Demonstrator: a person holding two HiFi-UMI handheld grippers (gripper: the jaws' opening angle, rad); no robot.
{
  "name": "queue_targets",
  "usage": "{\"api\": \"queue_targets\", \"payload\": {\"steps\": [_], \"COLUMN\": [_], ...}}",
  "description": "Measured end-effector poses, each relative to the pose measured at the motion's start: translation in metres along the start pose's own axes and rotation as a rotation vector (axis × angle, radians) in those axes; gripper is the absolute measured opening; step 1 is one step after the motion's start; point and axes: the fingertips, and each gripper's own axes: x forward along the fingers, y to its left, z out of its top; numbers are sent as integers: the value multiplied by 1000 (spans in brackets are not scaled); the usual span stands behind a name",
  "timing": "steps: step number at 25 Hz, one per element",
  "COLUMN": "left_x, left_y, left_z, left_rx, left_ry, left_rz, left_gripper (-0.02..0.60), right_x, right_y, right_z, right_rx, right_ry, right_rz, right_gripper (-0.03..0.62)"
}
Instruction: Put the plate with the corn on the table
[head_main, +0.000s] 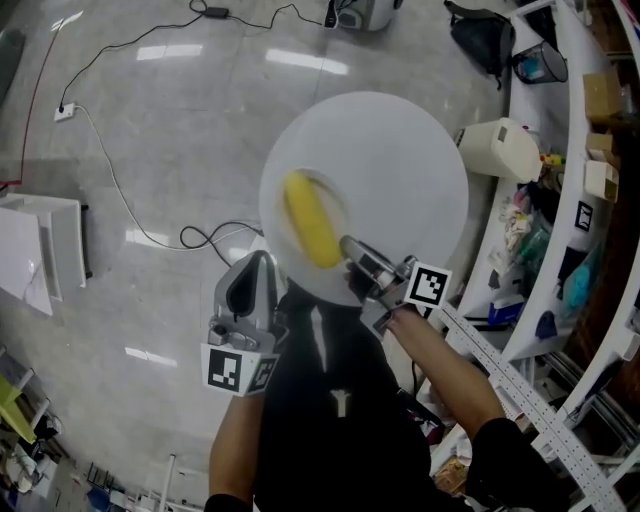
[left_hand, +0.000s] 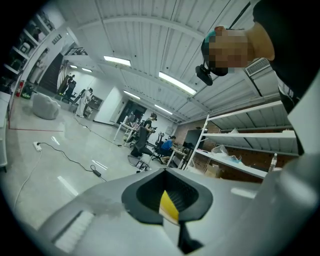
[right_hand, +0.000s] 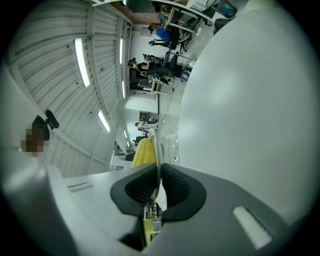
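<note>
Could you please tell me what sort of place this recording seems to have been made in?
Probably a large indoor lab or workshop: a polished floor with trailing cables, metal shelving, and people seated in the background.

The left gripper (head_main: 262, 258) and the right gripper (head_main: 350, 246), held out side by side and pointing nearly level, each have their jaws clamped on the plate's (head_main: 400, 170) near rim.

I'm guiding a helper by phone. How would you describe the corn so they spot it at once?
In the head view, above the shiny grey floor, the right gripper holds a round white plate by its rim. The corn lies on the plate's left part, beside that gripper: a yellow cob, the only thing on the plate.
</note>
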Motion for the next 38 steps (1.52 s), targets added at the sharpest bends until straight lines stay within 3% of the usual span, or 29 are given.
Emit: {"api": "queue_targets", "payload": {"steps": [23, 38], "left_x": [19, 29], "left_y": [43, 48], "left_z": [-18, -20], "left_rx": [-15, -31], "left_ry": [6, -5], "left_rz": [35, 27], "left_gripper": [3, 3], "right_x": [45, 50], "right_y": [-62, -81], "right_z": [10, 8], "right_rx": [9, 49], "right_ry": [-17, -8], "right_rz": [-62, -113], "right_gripper": [35, 37]}}
